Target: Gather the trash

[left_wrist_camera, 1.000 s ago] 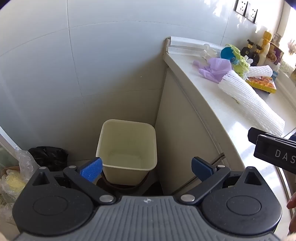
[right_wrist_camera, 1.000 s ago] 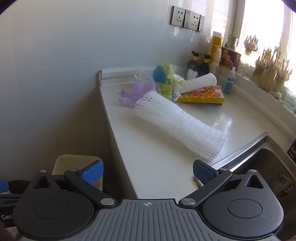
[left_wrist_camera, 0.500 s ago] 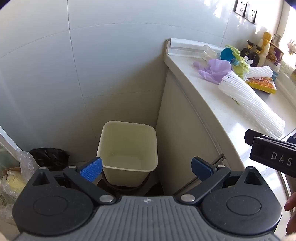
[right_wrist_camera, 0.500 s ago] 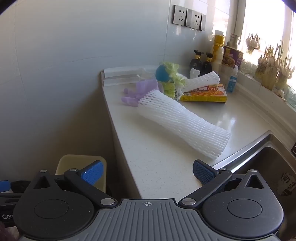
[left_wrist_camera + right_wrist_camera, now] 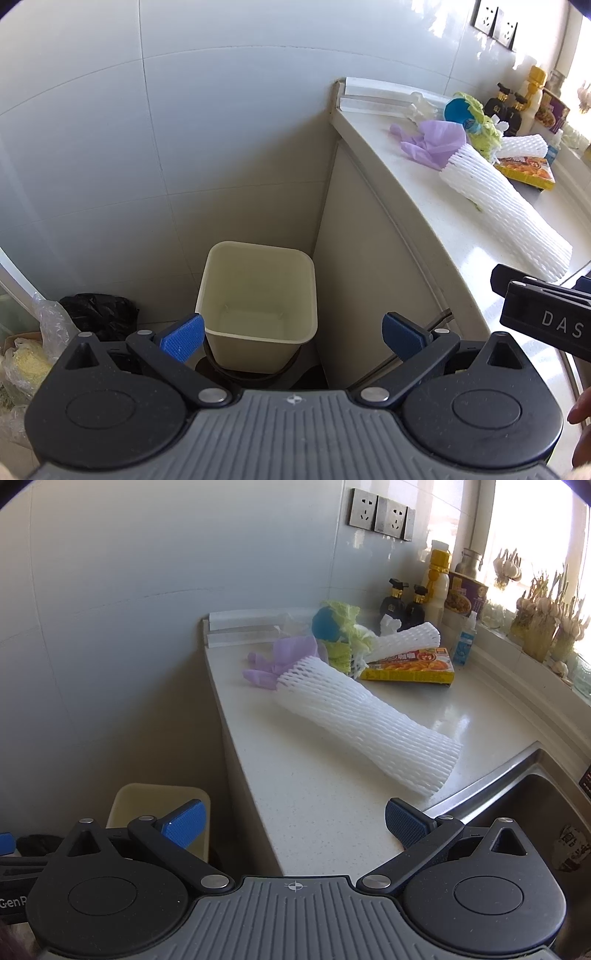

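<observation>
Both tongs are spread and empty. The right tongs [image 5: 293, 821] have crept a little closer to the bench [image 5: 325, 805]; the long white foam net [image 5: 365, 731] lies just ahead of them, looming larger than a second ago. The left tongs [image 5: 291, 332] stay above the empty bin [image 5: 258, 295]. A first pickup looks imminent.

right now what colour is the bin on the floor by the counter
Pale cream bin, seen best in the left wrist view.
</observation>
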